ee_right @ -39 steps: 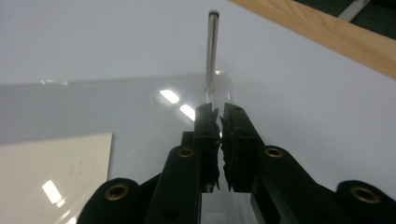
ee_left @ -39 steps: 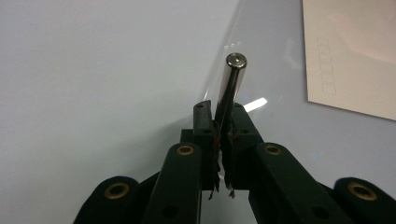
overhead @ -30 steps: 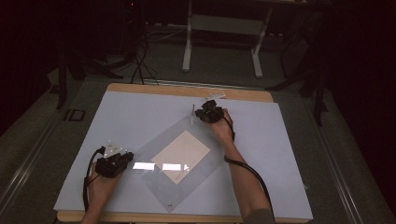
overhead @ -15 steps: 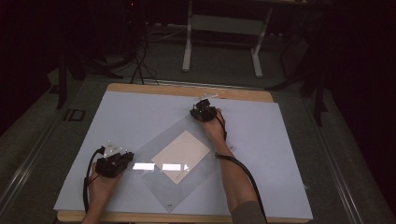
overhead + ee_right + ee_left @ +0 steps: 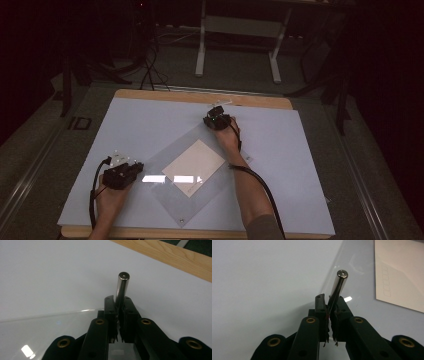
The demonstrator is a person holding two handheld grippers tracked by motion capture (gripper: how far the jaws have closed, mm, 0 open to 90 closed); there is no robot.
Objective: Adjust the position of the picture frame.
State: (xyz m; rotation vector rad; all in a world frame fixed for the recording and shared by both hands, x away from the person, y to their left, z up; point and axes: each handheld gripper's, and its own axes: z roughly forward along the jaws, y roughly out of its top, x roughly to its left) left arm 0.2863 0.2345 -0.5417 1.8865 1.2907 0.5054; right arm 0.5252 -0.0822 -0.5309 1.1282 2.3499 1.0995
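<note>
Left gripper [image 5: 131, 170] sits near the table's [image 5: 150, 115] front left, at the left corner of a clear plastic sheet [image 5: 210, 200], its jaws closed tight on a metal pin [image 5: 338, 288]. Seen in the left gripper view, that pin is a slim, polished steel cylinder with a flat round end face and a small dimple at its centre; it rises from between the jaws, leaning slightly to the right, above the sheet's glossy edge. Right gripper [image 5: 216, 119] lies at the far corner of the same sheet, towards the wooden back edge of the table, with the person's forearm [image 5: 245, 180] crossing the sheet's right side. Its jaws are likewise clamped on a second metal pin [image 5: 122, 286], of the same form: bright, cylindrical, flat-ended, held nearly upright, with the sheet's curved edge just beside the jaws on the left. Sheet condition: transparent, set diamond-wise on the pale blue table cover, catching two bright reflections near its left corner. Under or within it lies a cream envelope [image 5: 194, 160], rectangular, also turned diamond-wise, with a row of small printed boxes visible near one corner in the left gripper view. Whether the envelope is inside or beneath the sheet cannot be determined.
</note>
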